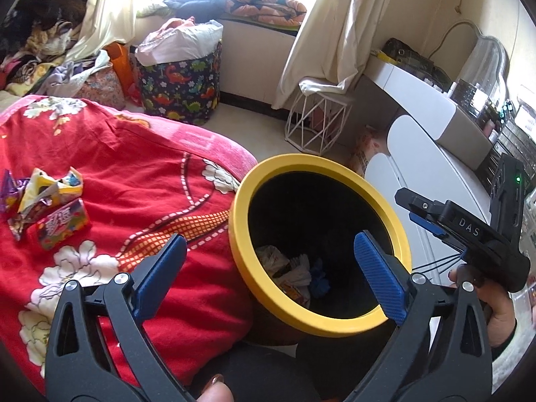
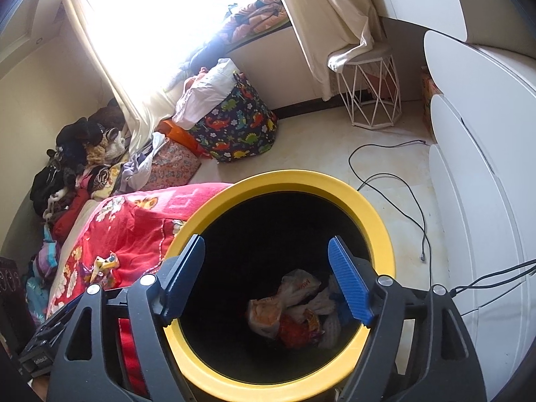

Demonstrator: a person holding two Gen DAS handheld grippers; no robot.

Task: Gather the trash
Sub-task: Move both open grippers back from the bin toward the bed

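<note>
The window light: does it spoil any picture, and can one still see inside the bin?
Right wrist view: the window is blown out white, yet the wrappers in the bin stay clear. Left wrist view: milder glare, bin inside mostly black; both views bend at the edges.

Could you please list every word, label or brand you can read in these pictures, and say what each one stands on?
"DAS": white letters on the black body of the right gripper, seen from the left wrist.
Crumpled colourful snack wrappers on the red flowered blanket: large printed characters, too distorted to read.
Crumpled wrappers inside the yellow-rimmed black bin: red print, too blurred.
Small white label on the black device at lower left in the right wrist view: too small.
</note>
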